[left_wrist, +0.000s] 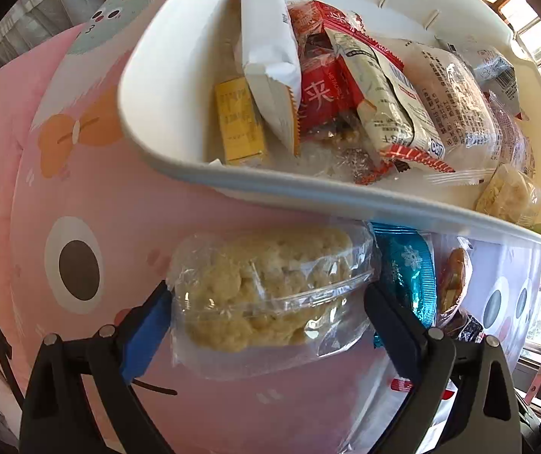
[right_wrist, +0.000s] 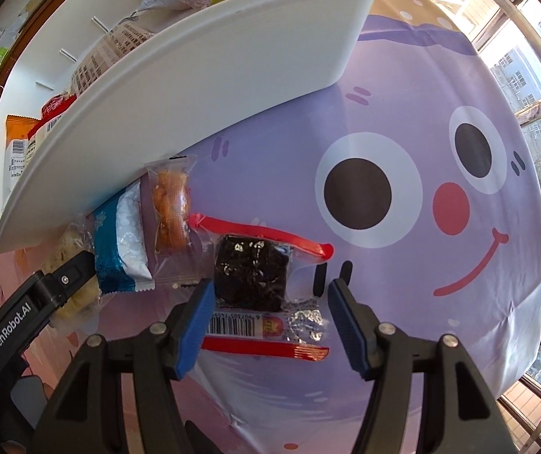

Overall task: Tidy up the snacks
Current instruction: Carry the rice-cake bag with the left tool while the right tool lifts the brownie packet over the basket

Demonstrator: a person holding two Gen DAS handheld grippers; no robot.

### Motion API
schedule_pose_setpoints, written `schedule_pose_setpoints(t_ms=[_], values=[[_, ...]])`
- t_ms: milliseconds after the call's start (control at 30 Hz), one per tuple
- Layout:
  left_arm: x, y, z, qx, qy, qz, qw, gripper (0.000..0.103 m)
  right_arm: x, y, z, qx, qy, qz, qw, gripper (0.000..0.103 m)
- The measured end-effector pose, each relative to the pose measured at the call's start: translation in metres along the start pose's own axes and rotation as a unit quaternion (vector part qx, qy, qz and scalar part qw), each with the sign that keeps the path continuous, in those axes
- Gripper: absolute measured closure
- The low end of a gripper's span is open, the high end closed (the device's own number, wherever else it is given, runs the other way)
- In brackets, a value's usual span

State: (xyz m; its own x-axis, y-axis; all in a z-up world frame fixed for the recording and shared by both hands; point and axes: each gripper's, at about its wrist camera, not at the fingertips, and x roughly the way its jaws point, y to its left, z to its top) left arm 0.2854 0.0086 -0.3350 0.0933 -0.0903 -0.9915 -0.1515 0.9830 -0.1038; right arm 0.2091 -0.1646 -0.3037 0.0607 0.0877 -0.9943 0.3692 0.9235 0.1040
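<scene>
From the left wrist view, the left gripper (left_wrist: 268, 302) points down at a tabletop cloth (left_wrist: 126, 204) printed with cartoon faces, its pads pressed on either end of a clear-wrapped rice cracker (left_wrist: 266, 287). Just beyond the cracker runs the rim of a white bin (left_wrist: 308, 189) crowded with snack packets. Right of the cracker lie a blue snowflake packet (left_wrist: 406, 265) and an orange pastry (left_wrist: 456, 276) against the bin wall. In the right wrist view, the right gripper (right_wrist: 270, 314) hovers with jaws about half open, straddling a dark square cake in a red-edged wrapper (right_wrist: 251, 272); its pads do not press on it.
</scene>
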Motion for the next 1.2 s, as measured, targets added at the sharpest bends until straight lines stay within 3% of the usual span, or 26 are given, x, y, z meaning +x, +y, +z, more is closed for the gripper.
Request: schedule_pose_setpoints(t_ms=[433,900,1200], values=[[0.002,0.015,-0.008,-0.03,-0.011,-0.018,0.9993,0.024,-0.002,0.006,-0.004,-0.024,-0.003,-0.011,1.0,0.047],[-0.018,0.059,-0.034,-0.056,-0.019,-0.041,0.9974,0.025,-0.011,-0.005,-0.017,-0.014,-0.021,0.008,1.0,0.048],[-0.036,0.06,-0.053,-0.039,-0.041,-0.052,0.9971,0.025,-0.018,-0.028,-0.031,0.009,-0.039,0.016,0.999,0.048]])
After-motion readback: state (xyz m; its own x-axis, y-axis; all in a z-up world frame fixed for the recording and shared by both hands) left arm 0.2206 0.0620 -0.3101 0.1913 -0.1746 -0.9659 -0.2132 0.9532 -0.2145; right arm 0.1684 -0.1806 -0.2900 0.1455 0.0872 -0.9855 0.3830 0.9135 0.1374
